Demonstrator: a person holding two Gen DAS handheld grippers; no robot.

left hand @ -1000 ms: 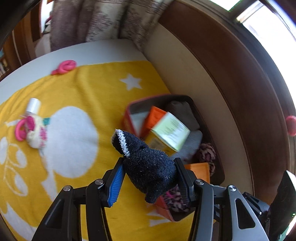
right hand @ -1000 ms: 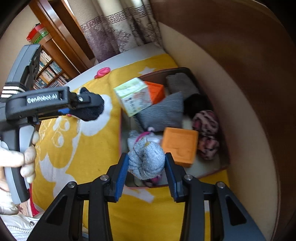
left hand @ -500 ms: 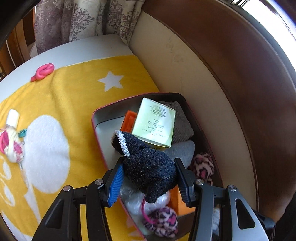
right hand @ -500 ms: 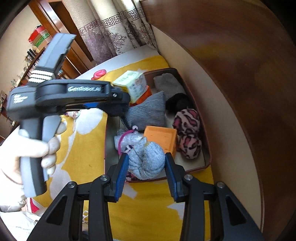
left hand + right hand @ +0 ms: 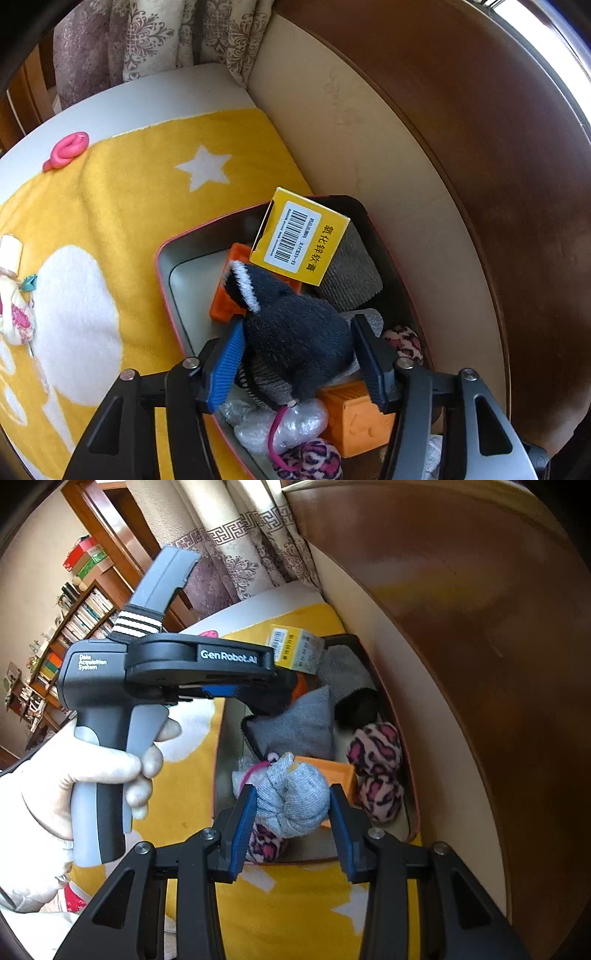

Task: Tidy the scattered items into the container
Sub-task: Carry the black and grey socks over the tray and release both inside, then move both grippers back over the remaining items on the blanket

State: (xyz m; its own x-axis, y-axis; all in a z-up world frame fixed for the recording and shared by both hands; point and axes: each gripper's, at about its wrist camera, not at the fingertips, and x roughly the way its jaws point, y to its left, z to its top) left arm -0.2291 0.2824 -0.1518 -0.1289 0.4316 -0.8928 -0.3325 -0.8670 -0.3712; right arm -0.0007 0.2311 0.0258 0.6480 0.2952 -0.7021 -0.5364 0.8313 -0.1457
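Observation:
A dark tray-like container [image 5: 162, 258] with a red rim lies on the yellow blanket [image 5: 110, 206] against the bed's side board. My left gripper [image 5: 297, 325] hovers over it with a black fuzzy sock [image 5: 291, 343] with a white cuff between its jaws. The jaws are opening, and the sock still fills the gap and touches both pads. My right gripper [image 5: 291, 794] stays over the container's near end, shut on a rolled grey sock [image 5: 295, 805]. In the right wrist view a gloved hand [image 5: 74, 775] grips the left gripper's handle.
In the container lie a yellow barcoded box [image 5: 299, 236], orange blocks [image 5: 354, 417], grey socks [image 5: 295, 727] and leopard-print sock balls [image 5: 376, 753]. A pink item [image 5: 66, 149] and a floral bundle [image 5: 14, 314] lie on the blanket at left. The wooden board [image 5: 480, 184] curves along the right.
My left gripper has carried the black sock from above the blanket to over the container, and its jaws now stand a little wider. The right gripper has kept still with the grey sock.

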